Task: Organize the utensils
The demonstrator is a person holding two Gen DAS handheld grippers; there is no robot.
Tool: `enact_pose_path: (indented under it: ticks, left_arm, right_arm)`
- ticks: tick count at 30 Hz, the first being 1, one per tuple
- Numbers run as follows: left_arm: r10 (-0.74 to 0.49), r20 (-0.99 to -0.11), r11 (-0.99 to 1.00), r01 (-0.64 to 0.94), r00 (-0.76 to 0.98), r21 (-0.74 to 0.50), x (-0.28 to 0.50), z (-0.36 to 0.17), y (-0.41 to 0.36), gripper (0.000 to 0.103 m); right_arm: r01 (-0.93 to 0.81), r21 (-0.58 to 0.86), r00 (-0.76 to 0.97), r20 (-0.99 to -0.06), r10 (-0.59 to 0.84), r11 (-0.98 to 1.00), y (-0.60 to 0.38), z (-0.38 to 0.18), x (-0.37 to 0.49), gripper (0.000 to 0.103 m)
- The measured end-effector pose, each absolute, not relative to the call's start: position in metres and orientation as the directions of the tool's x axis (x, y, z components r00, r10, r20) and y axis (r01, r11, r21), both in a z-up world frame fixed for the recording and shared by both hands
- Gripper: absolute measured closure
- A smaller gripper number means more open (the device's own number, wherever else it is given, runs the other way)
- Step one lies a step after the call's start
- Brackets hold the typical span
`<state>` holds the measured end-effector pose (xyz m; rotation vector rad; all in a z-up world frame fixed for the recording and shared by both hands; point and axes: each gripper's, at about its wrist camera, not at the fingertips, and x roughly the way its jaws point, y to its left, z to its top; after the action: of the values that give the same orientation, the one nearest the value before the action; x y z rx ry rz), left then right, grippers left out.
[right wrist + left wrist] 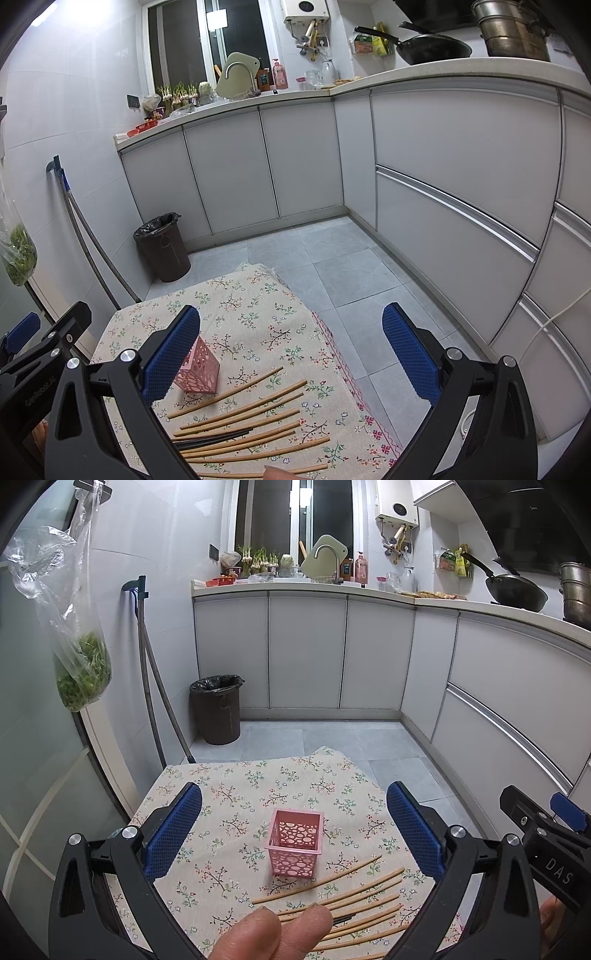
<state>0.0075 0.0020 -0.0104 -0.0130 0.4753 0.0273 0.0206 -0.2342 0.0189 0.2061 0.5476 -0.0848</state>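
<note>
A pink perforated utensil holder [295, 843] stands upright and empty on the floral tablecloth [236, 794]. Several bamboo chopsticks [354, 897] and a dark pair lie loose on the cloth in front of it to the right. My left gripper [293, 830] is open and empty, hovering above the cloth with the holder between its blue pads. My right gripper [291, 350] is open and empty above the chopsticks [251, 424]; the holder [199, 369] sits just behind its left pad. The right gripper also shows at the left view's right edge [543, 827].
The cloth-covered table ends at its far edge [258, 269] and right edge, with grey floor tiles beyond. A dark bin [218, 709] and mop handles [151, 686] stand at the left wall. White cabinets [306, 650] run behind and to the right. My fingers [269, 934] show at the bottom.
</note>
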Motion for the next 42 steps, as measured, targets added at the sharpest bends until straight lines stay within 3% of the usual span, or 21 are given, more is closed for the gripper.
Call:
enact_pose_path:
  ticks: [42]
  left_arm:
    - [0.028, -0.47, 0.999, -0.036, 0.882, -0.008, 0.0109, -0.0124, 0.0042, 0.007]
  right_arm:
    - [0.135, 0.173, 0.849, -0.529, -0.023, 0.976, -0.2342, 0.0174, 0.022, 0.007]
